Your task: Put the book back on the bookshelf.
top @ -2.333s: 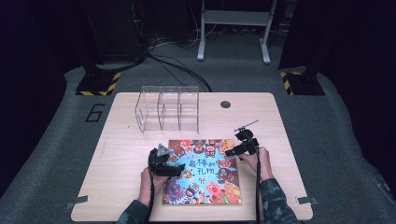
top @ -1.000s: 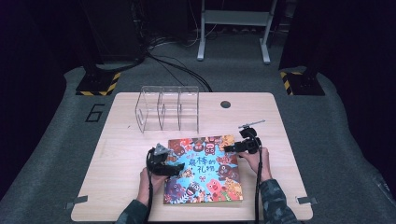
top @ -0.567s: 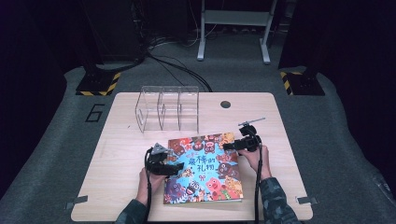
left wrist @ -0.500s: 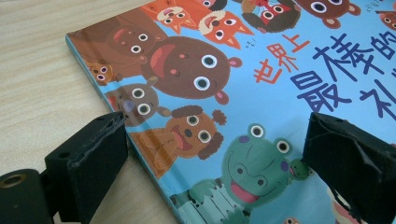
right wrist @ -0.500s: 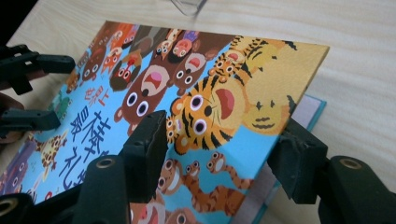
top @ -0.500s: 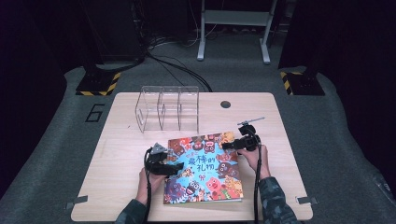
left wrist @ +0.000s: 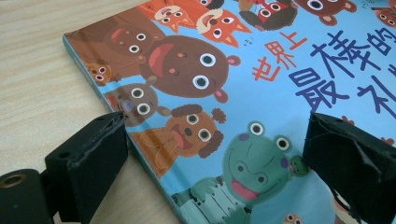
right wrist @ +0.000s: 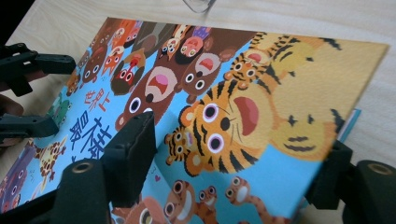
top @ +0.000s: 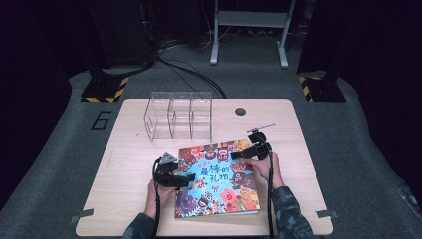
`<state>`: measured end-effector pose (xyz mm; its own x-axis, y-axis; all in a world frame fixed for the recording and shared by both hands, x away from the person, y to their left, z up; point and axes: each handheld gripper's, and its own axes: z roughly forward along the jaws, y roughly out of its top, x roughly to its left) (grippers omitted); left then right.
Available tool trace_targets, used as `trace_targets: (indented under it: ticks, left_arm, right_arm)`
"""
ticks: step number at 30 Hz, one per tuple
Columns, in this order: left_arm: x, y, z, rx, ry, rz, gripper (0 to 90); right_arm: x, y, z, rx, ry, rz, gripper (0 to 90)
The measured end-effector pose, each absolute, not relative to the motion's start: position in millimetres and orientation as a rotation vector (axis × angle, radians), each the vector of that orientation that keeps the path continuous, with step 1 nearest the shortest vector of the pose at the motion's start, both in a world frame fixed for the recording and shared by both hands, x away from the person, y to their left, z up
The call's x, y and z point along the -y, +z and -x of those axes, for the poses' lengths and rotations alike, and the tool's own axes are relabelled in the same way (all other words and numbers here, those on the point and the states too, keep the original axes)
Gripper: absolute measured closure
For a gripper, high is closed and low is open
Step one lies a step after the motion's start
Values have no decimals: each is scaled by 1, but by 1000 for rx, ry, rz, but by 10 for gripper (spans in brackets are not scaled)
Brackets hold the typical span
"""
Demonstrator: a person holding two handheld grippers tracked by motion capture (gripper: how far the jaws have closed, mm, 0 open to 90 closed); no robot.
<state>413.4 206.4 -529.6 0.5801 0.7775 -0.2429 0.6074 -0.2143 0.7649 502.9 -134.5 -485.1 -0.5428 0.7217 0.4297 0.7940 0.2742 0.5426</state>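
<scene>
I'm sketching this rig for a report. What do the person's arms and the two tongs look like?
Both tongs are black with blocky, rough-edged jaws. The left tongs carry a grey three-cornered plate; the right tongs have a thin grey rod on top. A dark cable trails from each. The sleeves are camouflage green.

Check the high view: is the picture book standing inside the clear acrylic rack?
No, the picture book lies flat on the wooden table, nearer the person than the clear acrylic rack, whose slots hold nothing.
</scene>
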Motion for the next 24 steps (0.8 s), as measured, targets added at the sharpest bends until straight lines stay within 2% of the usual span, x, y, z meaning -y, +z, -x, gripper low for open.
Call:
trace_targets:
  ticks: [5,10,22,24]
  left_arm:
    - [-206,-530,-413,-1110,248,-1930,65]
    - [-206,-530,-413,-1111,244,-1922,65]
    - [-207,-530,-414,-1103,235,-1912,57]
    - [-210,-528,-416,-1111,198,-1922,48]
  right_arm:
    - [127,-489,-504,2431,-1081,1431,265]
    - [136,-489,-506,2340,-1133,1442,375]
    - [140,-487,-504,2328,-1152,1424,424]
    - [141,-484,-503,2358,-1185,1397,437]
